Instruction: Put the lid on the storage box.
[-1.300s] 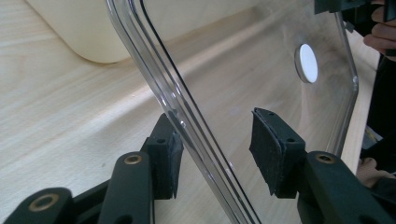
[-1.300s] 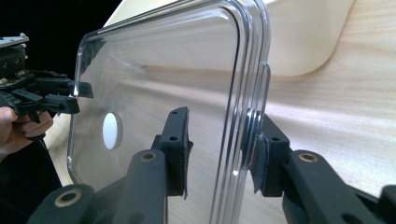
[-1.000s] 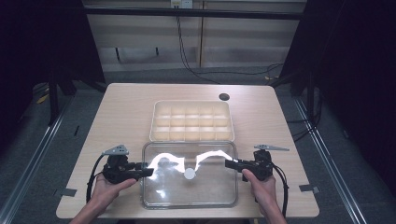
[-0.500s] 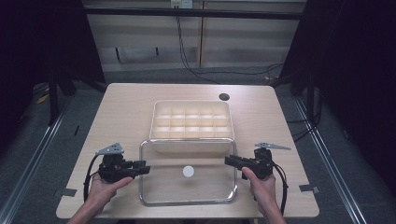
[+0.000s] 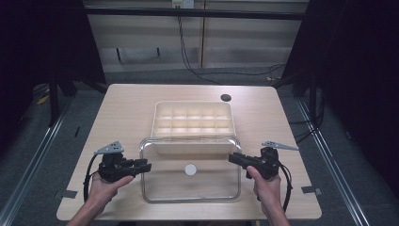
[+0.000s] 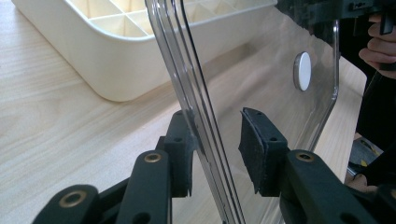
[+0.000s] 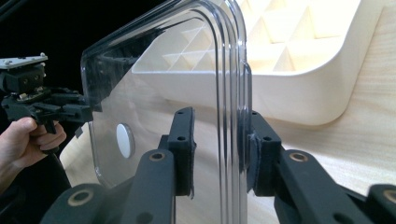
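While one clear lid [image 5: 190, 186] spans both | left gripper [image 6: 217, 144], right gripper [image 7: 218, 149]: jaws parted, seemingly ungripped | one tray [image 5: 193, 117]

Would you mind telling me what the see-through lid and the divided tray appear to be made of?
The lid looks like clear, glossy hard plastic: the table shows through it and its ridged rim catches highlights. The divided tray looks like opaque cream plastic with a smooth matte finish and rounded moulded corners.
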`<state>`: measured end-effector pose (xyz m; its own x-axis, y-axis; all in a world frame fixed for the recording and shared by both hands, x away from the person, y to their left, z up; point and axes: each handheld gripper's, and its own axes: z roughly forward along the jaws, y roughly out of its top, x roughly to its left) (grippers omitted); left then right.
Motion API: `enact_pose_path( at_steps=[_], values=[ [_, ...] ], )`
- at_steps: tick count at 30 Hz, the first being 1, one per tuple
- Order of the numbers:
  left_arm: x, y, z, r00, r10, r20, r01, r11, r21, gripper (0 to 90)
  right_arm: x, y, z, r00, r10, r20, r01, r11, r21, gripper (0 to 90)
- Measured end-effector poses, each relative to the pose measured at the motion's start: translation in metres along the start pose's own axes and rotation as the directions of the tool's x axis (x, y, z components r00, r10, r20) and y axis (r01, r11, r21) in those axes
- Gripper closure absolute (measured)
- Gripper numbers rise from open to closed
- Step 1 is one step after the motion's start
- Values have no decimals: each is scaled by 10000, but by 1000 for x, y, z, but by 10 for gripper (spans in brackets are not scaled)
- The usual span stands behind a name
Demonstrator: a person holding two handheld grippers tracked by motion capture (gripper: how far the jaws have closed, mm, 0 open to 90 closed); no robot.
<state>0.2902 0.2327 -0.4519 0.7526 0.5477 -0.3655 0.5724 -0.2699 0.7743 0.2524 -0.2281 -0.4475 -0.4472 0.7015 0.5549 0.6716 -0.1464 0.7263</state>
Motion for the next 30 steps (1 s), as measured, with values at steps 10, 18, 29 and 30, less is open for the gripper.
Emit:
enact_pose_path(
  at_steps=[10, 18, 29, 30],
  values=[
    [2, 10, -1, 10000, 50, -10, -50, 9996, -282, 682, 0, 8, 0, 10000, -43, 62, 44, 9999, -105, 679],
    [2, 20, -3, 9999, 5, 135, 4, 9980, -633, 687, -1, 17, -1, 10000, -57, 71, 59, 9997, -249, 671],
    [2, 28, -10, 9998, 145, 96, -134, 9951, -979, 687, 5, 25, 0, 9997, -214, 75, 218, 9984, -523, 663],
    [3, 29, -10, 9999, 137, 90, -128, 9951, -982, 688, 5, 26, 0, 9996, -281, 95, 286, 9982, -523, 662]
  ],
)
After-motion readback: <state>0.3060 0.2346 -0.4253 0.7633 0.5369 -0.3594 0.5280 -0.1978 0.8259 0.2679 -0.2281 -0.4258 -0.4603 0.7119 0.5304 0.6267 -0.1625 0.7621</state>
